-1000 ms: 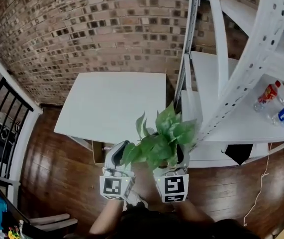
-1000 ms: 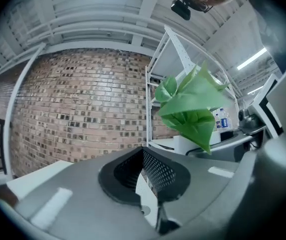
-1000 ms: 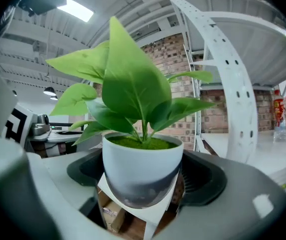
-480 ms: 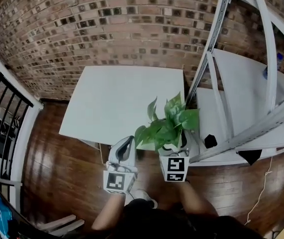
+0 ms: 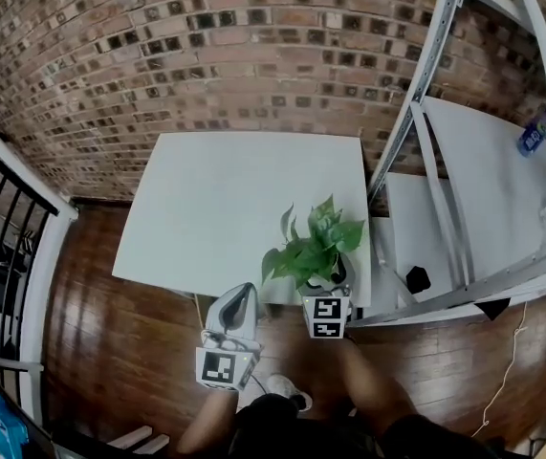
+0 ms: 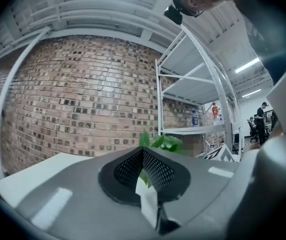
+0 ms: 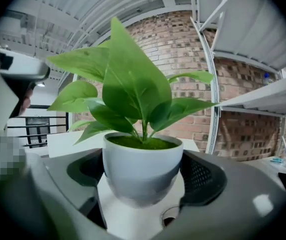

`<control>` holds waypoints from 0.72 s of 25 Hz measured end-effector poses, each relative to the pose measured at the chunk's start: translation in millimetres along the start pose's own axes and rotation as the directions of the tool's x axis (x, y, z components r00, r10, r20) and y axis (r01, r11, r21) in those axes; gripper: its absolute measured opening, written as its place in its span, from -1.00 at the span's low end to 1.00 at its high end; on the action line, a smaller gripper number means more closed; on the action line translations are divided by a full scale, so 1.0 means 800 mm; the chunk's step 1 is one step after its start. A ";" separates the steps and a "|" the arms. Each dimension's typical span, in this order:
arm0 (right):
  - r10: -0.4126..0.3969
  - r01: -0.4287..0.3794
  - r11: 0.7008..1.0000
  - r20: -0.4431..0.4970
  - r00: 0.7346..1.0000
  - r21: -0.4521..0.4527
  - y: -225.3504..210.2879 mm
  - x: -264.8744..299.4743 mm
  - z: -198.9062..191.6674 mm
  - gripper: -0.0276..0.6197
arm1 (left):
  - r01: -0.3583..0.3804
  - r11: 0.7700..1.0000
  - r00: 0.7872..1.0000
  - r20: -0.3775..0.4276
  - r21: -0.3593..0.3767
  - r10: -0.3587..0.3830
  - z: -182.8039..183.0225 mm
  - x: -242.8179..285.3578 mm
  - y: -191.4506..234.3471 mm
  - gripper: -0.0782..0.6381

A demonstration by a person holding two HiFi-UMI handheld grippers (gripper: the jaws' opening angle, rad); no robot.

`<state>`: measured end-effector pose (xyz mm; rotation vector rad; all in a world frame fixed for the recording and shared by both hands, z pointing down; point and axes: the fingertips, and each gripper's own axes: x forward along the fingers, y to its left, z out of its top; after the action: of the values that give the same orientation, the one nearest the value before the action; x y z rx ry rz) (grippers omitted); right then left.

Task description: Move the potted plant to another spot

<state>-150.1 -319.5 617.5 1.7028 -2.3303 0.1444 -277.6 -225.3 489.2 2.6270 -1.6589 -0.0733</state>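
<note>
1. Head view: The right gripper is holding a potted plant, which has green leaves in a round white pot. It is holding the plant over the near edge of the flat white table, close to the table's right corner. The left gripper is hanging just off the near edge of the table, to the left of the plant, and it is not touching the plant. A white metal shelf rack is standing at the right edge of the table. A red brick wall is running along the far edge.

2. Left gripper view: The jaws are lying together with nothing between them. The green leaves are peeking up behind them, and the shelf rack is showing farther off.

3. Right gripper view: The two jaws are pressing on the sides of the white pot, one on each side. The plant is standing straight up. The table top is showing behind the pot. I cannot tell if the bottom of the pot is touching the table yet.

4. The step in hand looks like this: the person is carrying the potted plant to its new spot on the table. Next, the pot needs to go a little farther in from the edge and down flat on the table. The pot has to stay straight. After that the right jaws can open and pull back slowly, so the pot is not tipping or catching on them.
</note>
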 end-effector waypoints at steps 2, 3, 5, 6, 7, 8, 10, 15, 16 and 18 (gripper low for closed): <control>-0.003 0.002 1.000 -0.012 1.000 -0.010 0.001 0.018 -0.014 0.52 | 0.002 1.000 1.000 -0.001 -0.002 -0.002 -0.001 0.000 0.005 -0.74; -0.008 0.007 1.000 -0.020 1.000 -0.014 0.001 0.025 -0.021 0.52 | 0.004 1.000 1.000 -0.002 -0.001 -0.004 -0.003 0.000 0.008 -0.74; -0.019 0.018 1.000 -0.036 0.999 -0.021 0.000 0.036 -0.031 0.52 | 0.006 1.000 1.000 -0.003 0.001 -0.006 -0.007 -0.001 0.013 -0.74; -0.024 0.023 0.999 -0.045 0.999 -0.024 0.000 0.041 -0.035 0.52 | 0.005 1.000 1.000 -0.003 -0.001 -0.005 -0.009 -0.002 0.014 -0.74; -0.027 0.026 0.999 -0.051 0.998 -0.024 -0.001 0.044 -0.038 0.52 | 0.003 1.000 1.000 -0.004 -0.005 -0.003 -0.011 -0.003 0.015 -0.74; -0.030 0.029 0.999 -0.054 0.998 -0.023 -0.002 0.046 -0.042 0.52 | 0.002 1.000 1.000 -0.005 -0.008 -0.002 -0.014 -0.005 0.015 -0.74; -0.033 0.031 0.999 -0.062 0.998 -0.021 -0.001 0.048 -0.050 0.52 | 0.004 1.000 1.000 -0.009 -0.011 -0.004 -0.018 -0.009 0.015 -0.74; -0.033 0.033 0.999 -0.067 0.997 -0.004 -0.002 0.047 -0.058 0.52 | 0.011 1.000 1.000 -0.017 -0.020 -0.011 -0.022 -0.015 0.012 -0.74; -0.036 0.036 0.999 -0.068 0.997 0.002 -0.003 0.047 -0.059 0.52 | 0.014 1.000 1.000 -0.018 -0.020 -0.014 -0.023 -0.016 0.010 -0.74; -0.041 0.042 0.999 -0.075 0.996 0.006 -0.004 0.047 -0.060 0.52 | 0.020 1.000 1.000 -0.017 -0.020 -0.021 -0.026 -0.017 0.006 -0.74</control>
<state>-151.0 -344.1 673.1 1.7175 -2.2421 0.2066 -286.6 -215.5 510.9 2.6226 -1.6173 -0.0676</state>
